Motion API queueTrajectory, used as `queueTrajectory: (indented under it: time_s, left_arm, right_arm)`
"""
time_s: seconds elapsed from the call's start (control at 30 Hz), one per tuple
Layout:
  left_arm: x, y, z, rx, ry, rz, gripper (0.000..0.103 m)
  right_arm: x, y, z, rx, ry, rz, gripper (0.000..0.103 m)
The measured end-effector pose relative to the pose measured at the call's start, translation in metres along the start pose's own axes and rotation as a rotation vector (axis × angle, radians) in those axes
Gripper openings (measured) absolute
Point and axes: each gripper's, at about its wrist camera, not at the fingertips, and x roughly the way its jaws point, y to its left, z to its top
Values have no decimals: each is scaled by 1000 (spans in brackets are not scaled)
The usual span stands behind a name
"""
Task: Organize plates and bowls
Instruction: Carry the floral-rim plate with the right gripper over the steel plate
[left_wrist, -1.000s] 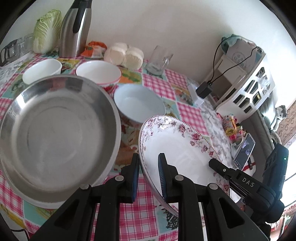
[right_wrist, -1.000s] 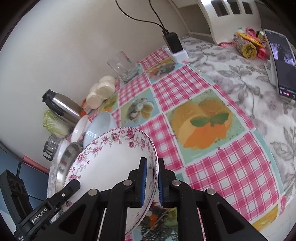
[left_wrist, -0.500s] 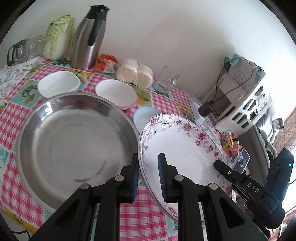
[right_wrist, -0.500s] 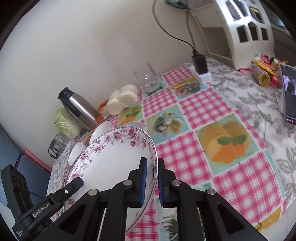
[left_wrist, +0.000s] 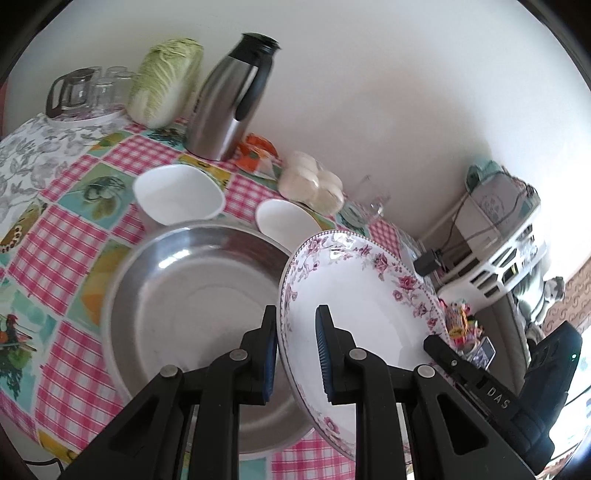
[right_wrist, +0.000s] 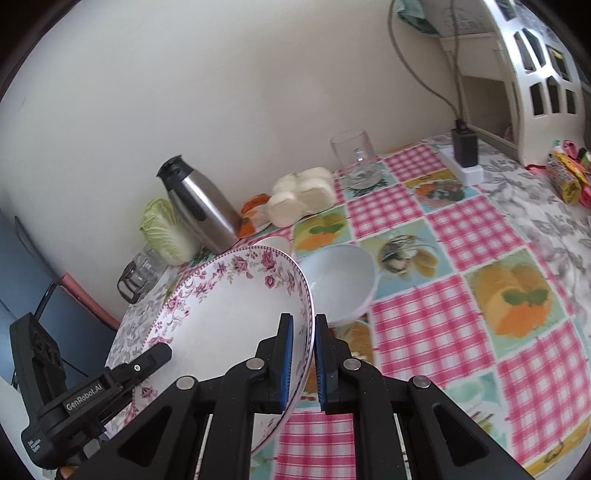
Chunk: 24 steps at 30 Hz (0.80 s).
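The floral plate (left_wrist: 354, 295) is held tilted above the table (left_wrist: 70, 236), gripped on opposite rims; the left tongs (left_wrist: 295, 354) are clamped on its near edge, and the right tongs (right_wrist: 302, 360) pinch the rim from the other side; nothing lies in the plate. Just left of the floral plate sits the steel basin (left_wrist: 184, 306), holding nothing; behind the basin are two white bowls (left_wrist: 179, 194), both without contents; from the right wrist a third white bowl (right_wrist: 340, 280) shows just right of the plate, also bare inside. Beyond the bowls stand a steel flask (left_wrist: 231, 99) and a cabbage (left_wrist: 166, 81) against the wall. Compared with a second ago, the plate is raised higher over the table and the basin sits further below it; both tongs keep their grip.
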Motion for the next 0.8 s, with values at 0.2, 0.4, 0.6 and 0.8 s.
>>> queueTrajectory:
  time_s: [0.2,0.4,0.6,0.8]
  left_arm:
    - [-10,24,12,-32,-15,16,21]
    - [-13,46,19,-56,-16,41,21]
    - [-13,62,22,-76,-11,66,21]
    - [-7,72,22,-98,11,87,21]
  right_arm:
    - [19,25,-5,-20,32,14,12]
    - [34,41,-10,-28,53,34,12]
    - [52,52,-17,-23,87,46,12]
    - [67,55,-23,-12,114,52,12]
